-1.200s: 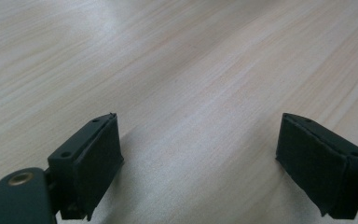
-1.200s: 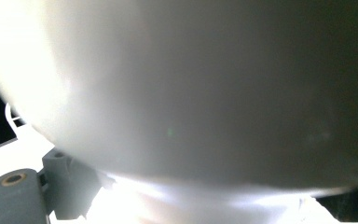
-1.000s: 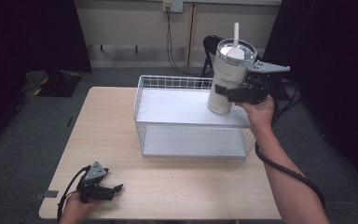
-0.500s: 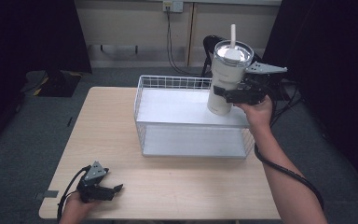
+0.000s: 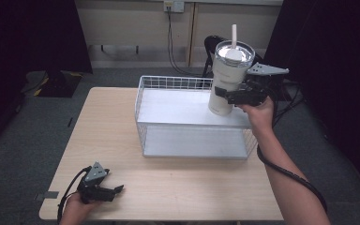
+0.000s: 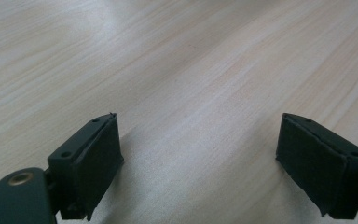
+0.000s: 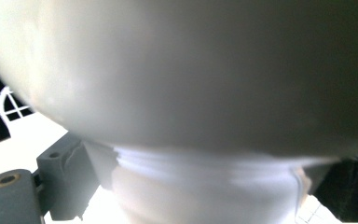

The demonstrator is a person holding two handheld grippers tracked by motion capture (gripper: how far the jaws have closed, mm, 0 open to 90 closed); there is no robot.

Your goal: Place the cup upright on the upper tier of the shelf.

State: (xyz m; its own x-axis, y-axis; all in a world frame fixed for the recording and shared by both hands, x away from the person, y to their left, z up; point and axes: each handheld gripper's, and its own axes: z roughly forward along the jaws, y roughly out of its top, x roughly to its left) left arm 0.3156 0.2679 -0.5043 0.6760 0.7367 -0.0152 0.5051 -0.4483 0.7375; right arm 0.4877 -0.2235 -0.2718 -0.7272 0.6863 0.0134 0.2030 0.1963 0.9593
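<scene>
- Wooden table (image 5: 122, 126) carries a white wire basket (image 5: 192, 119).
- Right gripper (image 5: 229, 96) clenched on the white tumbler (image 5: 227, 77) — upright, above the basket's right rear corner.
- Left gripper (image 5: 115, 192) released — resting at the table's near left edge.

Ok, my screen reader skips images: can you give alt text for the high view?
The right gripper holds a white tumbler with a straw upright over a white wire basket on a wooden table. The left gripper rests open near the table's front left corner.

Light wooden table (image 5: 187, 192); white wire basket (image 5: 192, 140) on far half; left gripper (image 5: 117, 190) resting near front-left corner.
</scene>
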